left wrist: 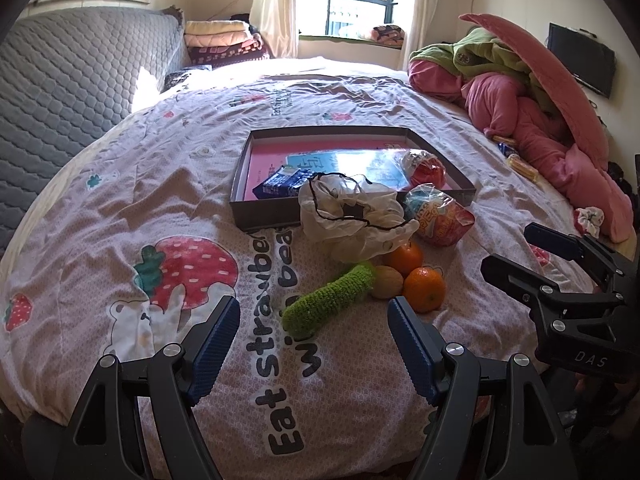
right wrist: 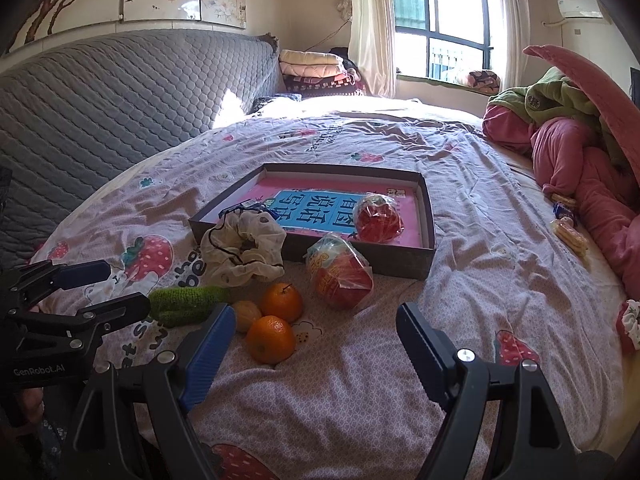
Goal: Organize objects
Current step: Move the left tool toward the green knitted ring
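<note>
Left gripper (left wrist: 314,344) spread wide, nothing between the pads, hovering over the near edge of the bed (left wrist: 120,200); right gripper (right wrist: 316,354) likewise spread and empty, just beside it. Ahead, left to right along the near side of the shallow box (right wrist: 424,224): green knitted piece (right wrist: 188,304) flat on the sheet, cream drawstring pouch (right wrist: 240,248) slumped against the box's near wall, walnut (right wrist: 246,314) touching two oranges (right wrist: 272,338), bagged red snack (right wrist: 340,276) just outside the near wall. Inside the box: blue booklet (right wrist: 320,204), blue packet (left wrist: 280,186) at the near left corner, second bagged red item (right wrist: 378,216) towards the right. Sorting judged barely started. Risks: oranges and walnut likely to roll on soft, creased bedding if nudged; crinkly bags may slip from the pads; pouch cord could snag a finger.
</note>
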